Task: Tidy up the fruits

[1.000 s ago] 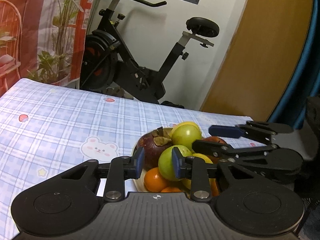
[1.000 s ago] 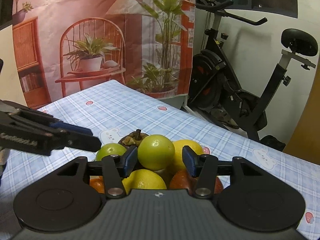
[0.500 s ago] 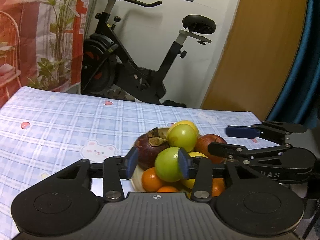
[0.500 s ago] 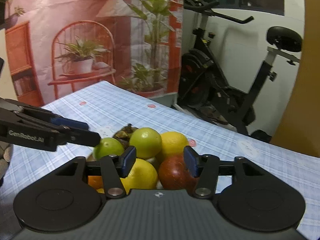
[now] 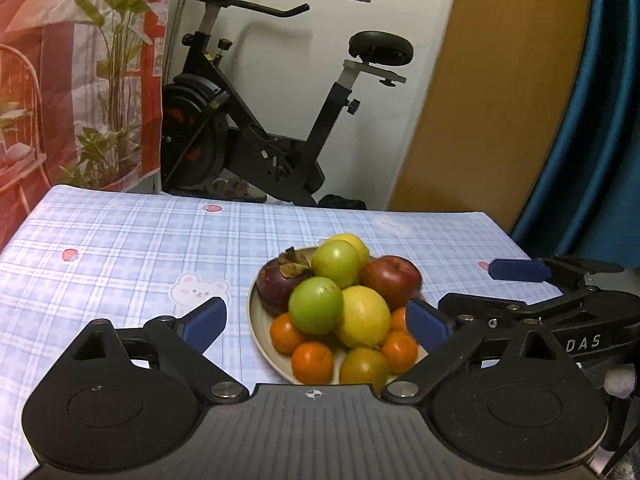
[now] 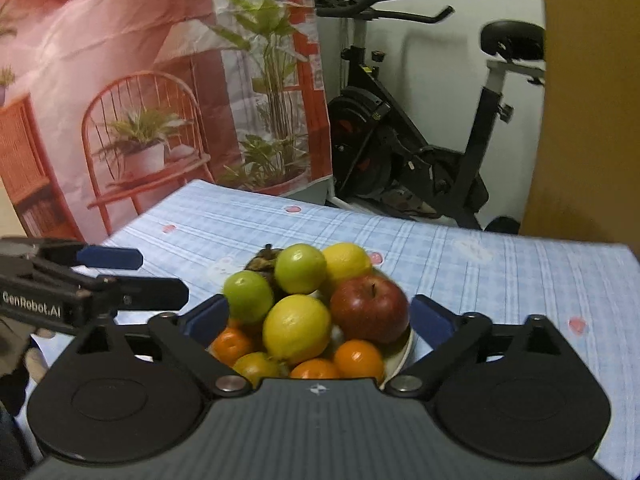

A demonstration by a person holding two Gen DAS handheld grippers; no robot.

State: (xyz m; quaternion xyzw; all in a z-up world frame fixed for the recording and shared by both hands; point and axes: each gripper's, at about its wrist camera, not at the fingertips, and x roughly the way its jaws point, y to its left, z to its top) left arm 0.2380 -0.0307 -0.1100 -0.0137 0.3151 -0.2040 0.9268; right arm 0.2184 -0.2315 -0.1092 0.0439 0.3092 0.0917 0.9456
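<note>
— Starting at the left, what is the left gripper (image 5: 316, 322) doing?

— Its fingers (image 5: 204, 322) are spread wide apart and hold nothing. They sit on either side of the near part of the plate (image 5: 256, 326), without touching any fruit.

— And the plate itself?

— A pale plate piled with fruit, on the tabletop (image 5: 120, 264) with the blue checked cloth, toward the near edge and somewhat right of the middle. On the left of the pile is a dark purple mangosteen (image 5: 276, 286). Beside it are two green fruits, one near (image 5: 316, 305) and one higher and farther back (image 5: 335, 263). A big yellow lemon (image 5: 366, 316) sits in front, a red apple (image 5: 391, 281) to its right, and small oranges (image 5: 312, 361) ring the near rim.

— The right gripper (image 6: 319, 318)?

— Open too – its fingers (image 6: 430, 322) stand wide apart with nothing between them but the view of the pile. From the left wrist camera it shows at the right edge of the tabletop, just beside the plate.

— Anything past the far edge?

— A black exercise bike (image 5: 256, 128) against the white wall, and a printed backdrop (image 6: 120, 92) with a chair and plants to the left.
</note>
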